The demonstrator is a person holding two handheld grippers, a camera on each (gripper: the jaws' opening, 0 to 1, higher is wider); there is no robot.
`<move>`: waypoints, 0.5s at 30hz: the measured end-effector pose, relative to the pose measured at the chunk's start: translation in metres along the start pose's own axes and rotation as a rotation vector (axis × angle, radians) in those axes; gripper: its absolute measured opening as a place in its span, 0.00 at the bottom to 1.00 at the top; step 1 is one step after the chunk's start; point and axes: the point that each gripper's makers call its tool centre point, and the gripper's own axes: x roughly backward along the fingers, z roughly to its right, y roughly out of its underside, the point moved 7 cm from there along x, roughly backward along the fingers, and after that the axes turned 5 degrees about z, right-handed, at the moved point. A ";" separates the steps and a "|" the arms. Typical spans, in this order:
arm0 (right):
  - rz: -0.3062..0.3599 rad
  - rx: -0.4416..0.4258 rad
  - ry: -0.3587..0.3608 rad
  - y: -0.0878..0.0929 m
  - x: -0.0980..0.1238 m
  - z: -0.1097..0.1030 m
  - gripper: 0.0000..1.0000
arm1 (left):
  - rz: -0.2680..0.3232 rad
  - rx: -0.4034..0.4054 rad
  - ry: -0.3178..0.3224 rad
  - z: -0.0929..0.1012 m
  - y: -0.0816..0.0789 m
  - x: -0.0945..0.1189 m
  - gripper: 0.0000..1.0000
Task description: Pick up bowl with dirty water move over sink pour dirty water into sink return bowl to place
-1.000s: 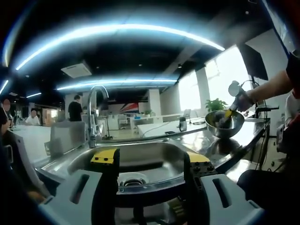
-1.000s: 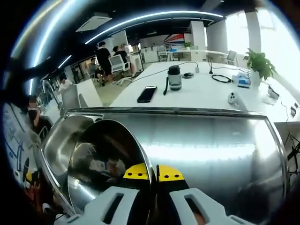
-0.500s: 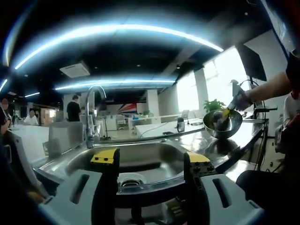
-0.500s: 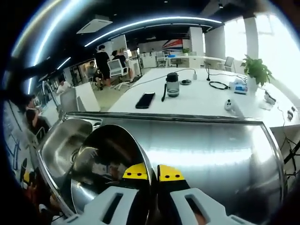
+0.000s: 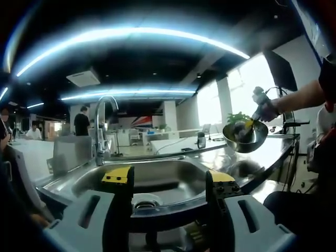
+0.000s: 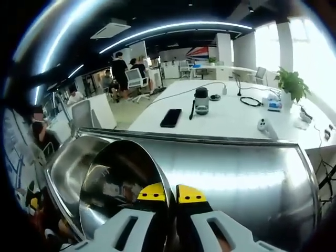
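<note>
Bowl [image 6: 123,184] right of sink [image 6: 68,163] (airborne)

The left tongs [image 5: 169,184] stand with their two jaws wide apart and nothing between them, and they point over the steel sink [image 5: 157,178], where the round drain [image 5: 146,201] lies between the jaws and the curved tap [image 5: 101,126] rises at the far rim. To the right, the right tongs [image 5: 251,127] grip the rim of the steel bowl [image 5: 242,137], and a person's hand [image 5: 265,107] holds them. The bowl hangs tilted above the shiny worktop [image 5: 247,160], apart from it and well to the right of the sink.
</note>
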 end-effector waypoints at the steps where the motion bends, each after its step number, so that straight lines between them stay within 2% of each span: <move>1: 0.002 0.004 -0.003 -0.001 -0.001 -0.001 0.00 | 0.001 -0.001 0.000 0.000 0.000 0.000 0.55; 8: -0.012 -0.013 -0.021 -0.003 0.000 -0.011 0.00 | 0.003 -0.007 0.014 0.003 -0.002 0.002 0.55; 10: -0.016 -0.047 -0.041 -0.004 0.000 -0.014 0.00 | 0.005 -0.005 0.013 0.002 -0.002 0.002 0.55; 15: -0.020 -0.029 -0.042 -0.007 -0.002 -0.021 0.00 | 0.007 -0.011 0.015 0.001 -0.003 0.004 0.55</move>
